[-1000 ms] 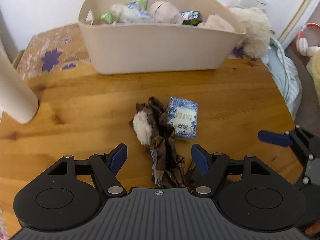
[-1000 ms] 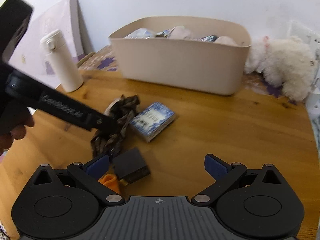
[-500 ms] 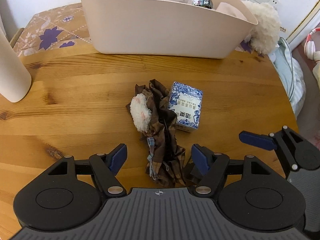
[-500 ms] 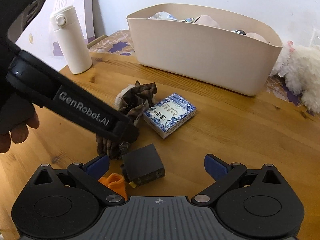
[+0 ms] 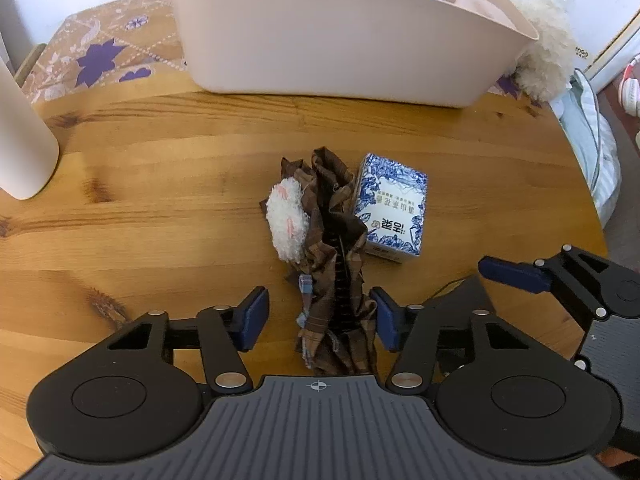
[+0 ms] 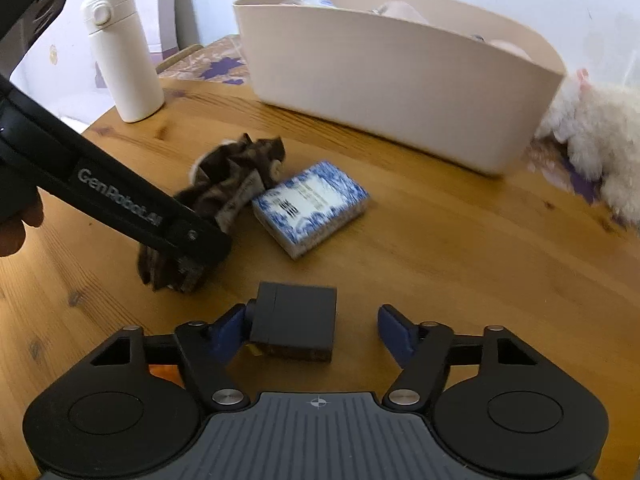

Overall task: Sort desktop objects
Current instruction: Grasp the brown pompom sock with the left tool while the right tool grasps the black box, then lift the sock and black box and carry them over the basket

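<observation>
Brown cloth [image 5: 334, 280] lies between parted left tongs [image 5: 318, 318]; right tongs [image 6: 316, 330], apart, straddle black box [image 6: 294, 320].

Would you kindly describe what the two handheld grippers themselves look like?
Both the left gripper and right gripper share one design: matte black linkage arms with silver pivot screws, round black housings, a ribbed grey base bearing a small crosshair mark, and blue fingertip pads. The left's side reads "GenRobot.AI" in white.
</observation>
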Motion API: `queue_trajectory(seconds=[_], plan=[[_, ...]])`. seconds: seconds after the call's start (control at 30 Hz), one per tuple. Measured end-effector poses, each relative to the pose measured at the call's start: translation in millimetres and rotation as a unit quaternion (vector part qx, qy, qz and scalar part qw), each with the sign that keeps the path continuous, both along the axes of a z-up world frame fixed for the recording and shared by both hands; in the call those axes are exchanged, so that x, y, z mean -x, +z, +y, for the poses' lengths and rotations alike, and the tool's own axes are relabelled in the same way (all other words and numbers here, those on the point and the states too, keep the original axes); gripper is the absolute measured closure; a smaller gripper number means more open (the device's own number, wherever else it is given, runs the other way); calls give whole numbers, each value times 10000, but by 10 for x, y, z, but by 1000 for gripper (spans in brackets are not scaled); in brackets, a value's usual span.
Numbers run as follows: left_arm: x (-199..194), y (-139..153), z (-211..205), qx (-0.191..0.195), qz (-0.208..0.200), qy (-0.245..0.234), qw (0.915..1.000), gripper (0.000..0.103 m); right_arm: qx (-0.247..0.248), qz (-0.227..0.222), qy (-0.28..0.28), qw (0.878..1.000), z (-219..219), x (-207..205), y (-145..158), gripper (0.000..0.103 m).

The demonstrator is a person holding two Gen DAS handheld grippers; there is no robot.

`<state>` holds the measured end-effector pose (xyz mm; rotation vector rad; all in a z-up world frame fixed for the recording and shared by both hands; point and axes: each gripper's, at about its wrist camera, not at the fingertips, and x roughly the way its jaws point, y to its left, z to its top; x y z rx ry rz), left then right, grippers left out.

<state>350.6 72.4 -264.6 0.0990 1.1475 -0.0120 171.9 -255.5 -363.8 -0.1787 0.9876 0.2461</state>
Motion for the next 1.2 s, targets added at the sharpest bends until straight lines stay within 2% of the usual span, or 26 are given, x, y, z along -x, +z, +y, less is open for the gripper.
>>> queue_trajectory(seconds=[0.07,0.1,0.13,0.47,0.87,1.2], plan=[[-5,-15,-3,30,47,-76,10000,58,5,-40,37,10000,-24,25,9,51],[-5,-23,-8,35,77,-137,9999,64,-10,-46,48,10000,-39,30,18,57],[-3,-30,-12,22,98,-174,9998,64,2,-54,35,10000,-50,31,27,61],[65,49,-23,-62,-80,-498,9987,69,-241,-269,-65,9993,-144,48,224,61],[133,375,123,210,-281,-820,9960,72,-412,-700,-206,9965,-370,-97,683,61],[184,684,197,464,-557,-780,9943,72,-439,-1021,-261,9935,-499,-204,990,61]])
